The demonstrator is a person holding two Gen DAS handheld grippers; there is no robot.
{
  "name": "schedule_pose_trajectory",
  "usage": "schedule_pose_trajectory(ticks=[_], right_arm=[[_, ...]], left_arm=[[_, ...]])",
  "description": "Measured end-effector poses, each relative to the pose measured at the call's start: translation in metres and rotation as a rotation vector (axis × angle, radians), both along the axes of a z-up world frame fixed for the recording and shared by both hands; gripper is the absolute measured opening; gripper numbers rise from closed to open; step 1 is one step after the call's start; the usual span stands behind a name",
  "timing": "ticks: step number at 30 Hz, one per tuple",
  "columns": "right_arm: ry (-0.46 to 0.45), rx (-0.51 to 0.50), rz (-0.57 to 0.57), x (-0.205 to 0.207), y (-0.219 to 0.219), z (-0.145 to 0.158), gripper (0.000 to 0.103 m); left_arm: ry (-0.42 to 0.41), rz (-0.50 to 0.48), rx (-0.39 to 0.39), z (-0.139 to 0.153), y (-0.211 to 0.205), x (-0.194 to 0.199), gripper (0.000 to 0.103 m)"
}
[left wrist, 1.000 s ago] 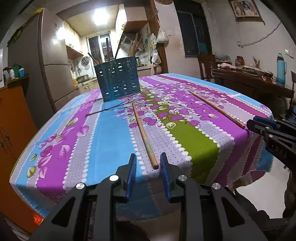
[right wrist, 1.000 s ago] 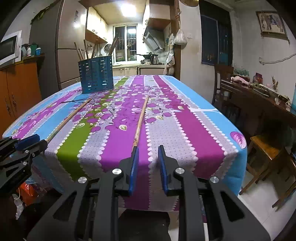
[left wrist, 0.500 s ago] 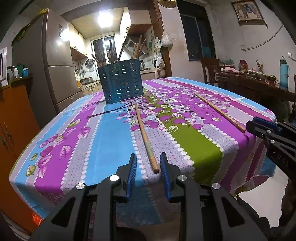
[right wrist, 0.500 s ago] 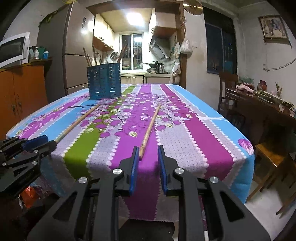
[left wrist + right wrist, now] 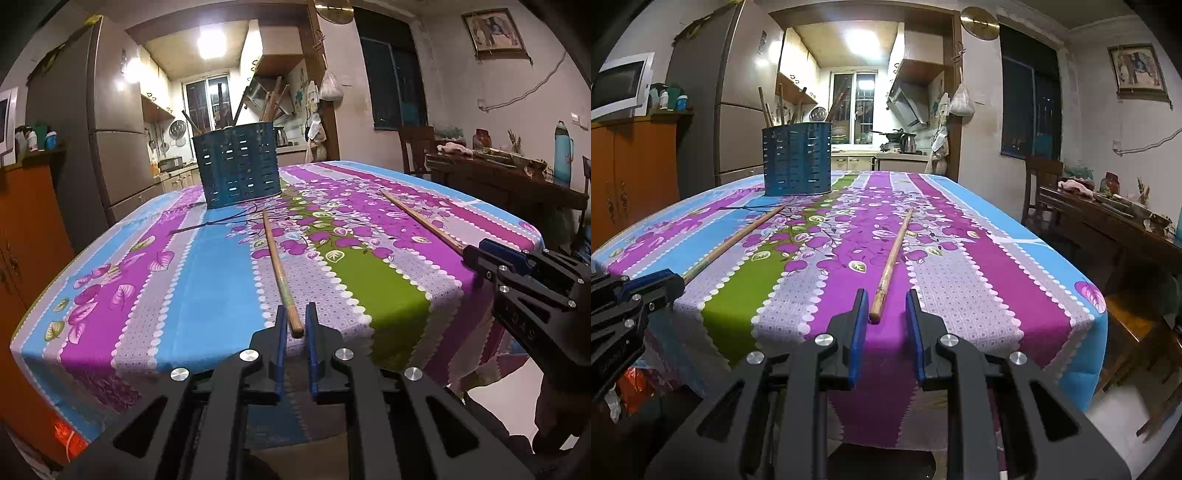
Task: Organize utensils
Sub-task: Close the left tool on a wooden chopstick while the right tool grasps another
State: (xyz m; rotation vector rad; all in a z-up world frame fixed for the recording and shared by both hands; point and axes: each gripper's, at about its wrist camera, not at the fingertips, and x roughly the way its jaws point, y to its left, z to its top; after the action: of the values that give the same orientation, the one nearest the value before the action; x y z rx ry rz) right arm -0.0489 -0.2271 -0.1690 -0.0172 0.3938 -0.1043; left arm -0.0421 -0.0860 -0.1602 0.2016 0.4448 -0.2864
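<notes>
Left wrist view: left hand-held gripper [image 5: 295, 325] low at the near edge of the worktop [image 5: 207, 288], which wears a striped, flowered cloth. Jaws just narrowed around the near tip of a long wooden chopstick [image 5: 277, 266], seemingly clenched on it, though actual pad contact hard to confirm. Chopstick still flat on the cloth, running away toward a blue slotted utensil holder [image 5: 238, 164] at the far end, already stocked with several upright sticks. Right hand-held gripper [image 5: 484, 254] visible at the right edge, at the tip of a second chopstick [image 5: 417, 218].

Right wrist view: right hand-held gripper [image 5: 886, 314] straddling the near tip of that second chopstick [image 5: 892, 260], jaws apart, released, gaps on both sides. Utensil holder [image 5: 797, 158] far off to the left. Left hand-held gripper [image 5: 670, 278] at the left edge.

Progress, judging by layout: early. Neither chopstick lifted; both still to be carried over and dropped upright into the holder.
</notes>
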Motion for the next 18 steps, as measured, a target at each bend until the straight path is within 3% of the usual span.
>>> schedule_pose_trajectory(ticks=[6, 18], right_arm=[[-0.002, 0.012, -0.014, -0.001, -0.001, 0.0, 0.019], [-0.013, 0.008, -0.025, 0.004, 0.002, -0.002, 0.018]], left_arm=[[0.003, 0.048, -0.015, 0.001, 0.013, 0.009, 0.009], [-0.026, 0.049, 0.024, -0.001, 0.011, 0.01, 0.009]])
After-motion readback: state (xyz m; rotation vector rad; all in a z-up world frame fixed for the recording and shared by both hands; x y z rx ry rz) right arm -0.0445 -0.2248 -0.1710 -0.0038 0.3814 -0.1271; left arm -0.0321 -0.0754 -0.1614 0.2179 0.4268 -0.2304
